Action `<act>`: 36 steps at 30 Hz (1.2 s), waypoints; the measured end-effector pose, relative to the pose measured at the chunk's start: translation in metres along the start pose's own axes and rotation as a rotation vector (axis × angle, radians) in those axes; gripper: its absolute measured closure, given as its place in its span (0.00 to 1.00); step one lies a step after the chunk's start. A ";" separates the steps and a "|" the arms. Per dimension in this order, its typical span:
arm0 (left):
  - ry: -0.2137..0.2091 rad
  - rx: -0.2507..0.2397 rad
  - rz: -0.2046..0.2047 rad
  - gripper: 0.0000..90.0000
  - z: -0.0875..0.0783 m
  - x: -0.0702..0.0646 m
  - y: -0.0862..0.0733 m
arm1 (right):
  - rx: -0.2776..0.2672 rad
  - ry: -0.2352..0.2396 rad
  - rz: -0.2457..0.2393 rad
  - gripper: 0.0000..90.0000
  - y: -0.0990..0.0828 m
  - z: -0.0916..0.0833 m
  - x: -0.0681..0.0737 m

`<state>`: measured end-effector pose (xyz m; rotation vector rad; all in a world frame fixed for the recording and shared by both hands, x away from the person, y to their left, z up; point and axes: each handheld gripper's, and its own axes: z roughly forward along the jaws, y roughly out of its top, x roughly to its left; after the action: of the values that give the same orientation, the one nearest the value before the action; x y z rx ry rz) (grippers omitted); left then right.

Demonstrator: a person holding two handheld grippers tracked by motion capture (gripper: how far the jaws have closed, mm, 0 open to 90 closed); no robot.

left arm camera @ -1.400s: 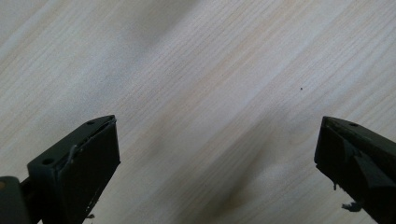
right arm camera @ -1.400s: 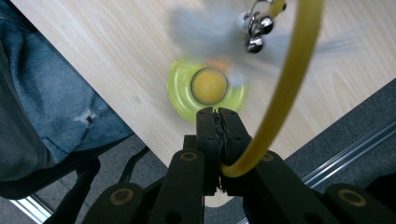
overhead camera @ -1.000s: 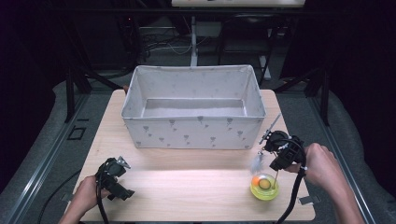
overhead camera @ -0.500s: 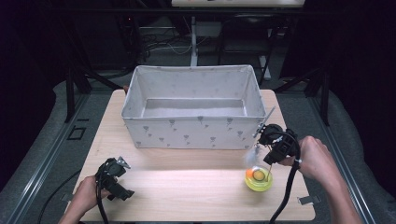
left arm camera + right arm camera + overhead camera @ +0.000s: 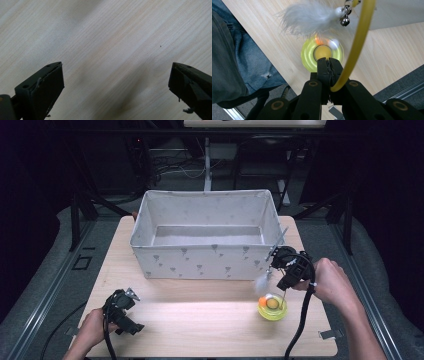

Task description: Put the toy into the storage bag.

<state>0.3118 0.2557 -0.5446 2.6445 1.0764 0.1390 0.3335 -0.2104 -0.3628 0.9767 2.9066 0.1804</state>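
Observation:
A cat toy has a yellow-green disc base [image 5: 272, 307] [image 5: 322, 53] with an orange ball [image 5: 263, 300] in its track. A bent yellow rod [image 5: 359, 37] rises from it and carries a white feather [image 5: 261, 282] [image 5: 308, 17] and a small bell [image 5: 344, 22]. My right gripper [image 5: 285, 282] [image 5: 327, 61] is shut on the rod's lower part, just above the disc, near the table's right front. Whether the disc rests on the table I cannot tell. My left gripper [image 5: 127, 317] [image 5: 116, 67] hangs open over bare wood at the front left, with nothing between its fingers.
A white fabric bin [image 5: 207, 265] with a grey pattern stands open at the back middle of the wooden table [image 5: 200, 320], close behind the right gripper. A person's denim-clad leg [image 5: 242, 50] is beyond the table's front edge.
My right gripper has moved left and toward the bin, still shut on the rod. The disc base has shifted left with it. The left gripper has stayed put.

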 end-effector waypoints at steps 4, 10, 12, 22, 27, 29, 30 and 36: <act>-0.001 -0.008 0.000 0.00 -0.001 0.001 0.000 | 0.001 0.006 -0.005 0.98 0.005 -0.001 -0.002; 0.000 -0.007 0.003 0.00 0.000 -0.001 0.000 | -0.010 0.015 -0.010 0.98 0.013 -0.006 -0.003; -0.003 -0.005 0.001 0.00 0.000 -0.001 0.000 | -0.004 0.012 -0.013 0.98 0.016 -0.008 -0.003; -0.003 -0.016 0.001 0.00 0.001 0.000 0.001 | -0.019 0.012 -0.034 0.98 0.027 -0.024 -0.003; -0.005 -0.012 0.003 0.00 0.000 0.000 0.001 | -0.021 0.018 -0.035 0.98 0.028 -0.032 -0.003; -0.007 -0.012 0.000 0.00 0.000 -0.001 0.001 | -0.022 0.014 -0.039 0.98 0.029 -0.036 -0.003; -0.006 -0.015 -0.001 0.00 0.000 -0.001 0.001 | -0.026 0.017 -0.038 0.98 0.029 -0.038 -0.003; -0.006 -0.014 0.001 0.00 0.000 0.000 0.001 | -0.025 0.014 -0.048 0.98 0.032 -0.051 -0.003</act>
<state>0.3121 0.2548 -0.5448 2.6314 1.0689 0.1375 0.3498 -0.1918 -0.3076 0.9042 2.9297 0.2211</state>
